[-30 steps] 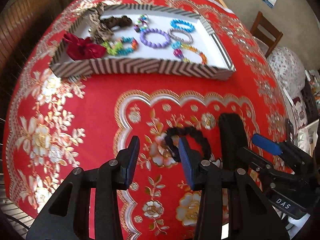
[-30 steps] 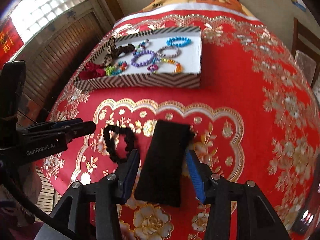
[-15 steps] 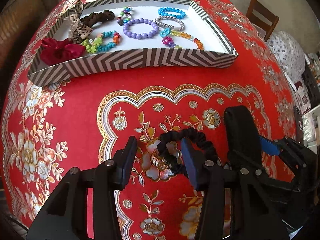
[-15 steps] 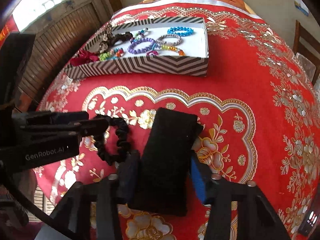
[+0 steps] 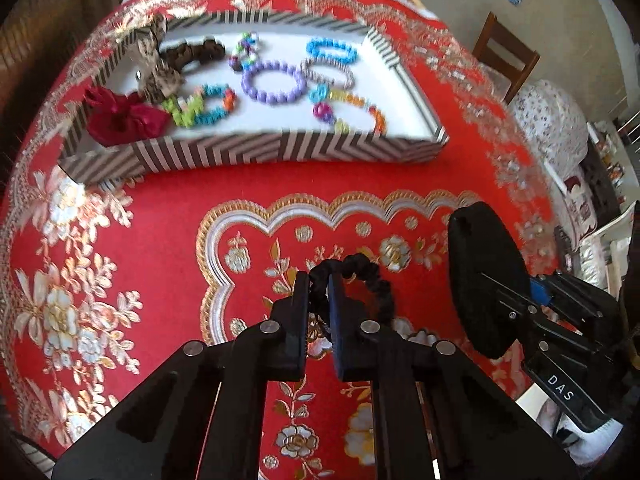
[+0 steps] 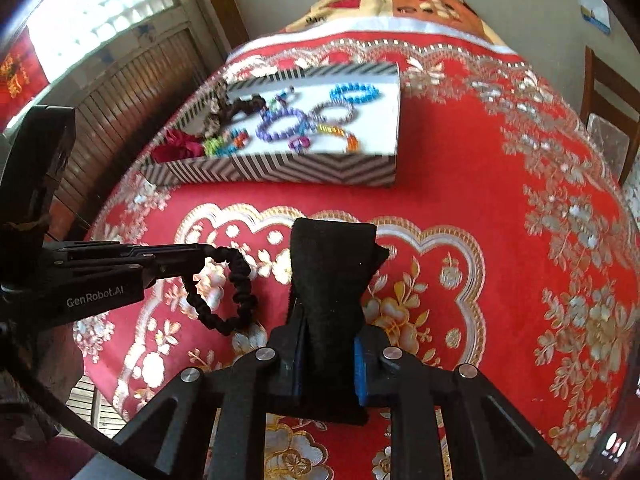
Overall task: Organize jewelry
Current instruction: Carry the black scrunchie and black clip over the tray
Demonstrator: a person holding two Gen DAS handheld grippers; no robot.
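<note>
A black scrunchie (image 5: 374, 276) (image 6: 240, 300) sits on the red floral tablecloth (image 5: 168, 216), and my left gripper (image 5: 318, 280) (image 6: 200, 252) is shut on its left side. In the right wrist view a black fabric pouch (image 6: 332, 264) (image 5: 480, 264) stands between the pads of my right gripper (image 6: 326, 360). Those jaws are closing and pinch the pouch's near end. Farther back lies a striped tray (image 5: 280, 148) (image 6: 320, 168) with several bead bracelets, a red scrunchie (image 5: 124, 120) and a brown one (image 5: 192, 52).
The round table drops away at its left and near edges. A wooden chair (image 5: 504, 56) (image 6: 608, 92) stands beyond the right side, with a patterned bundle (image 5: 552, 128) close by. Wooden shutters (image 6: 120, 92) line the left.
My left jaws, open around the scrunchie before, have closed on it. The right jaws have narrowed onto the pouch, which is now squeezed and tilted up.
</note>
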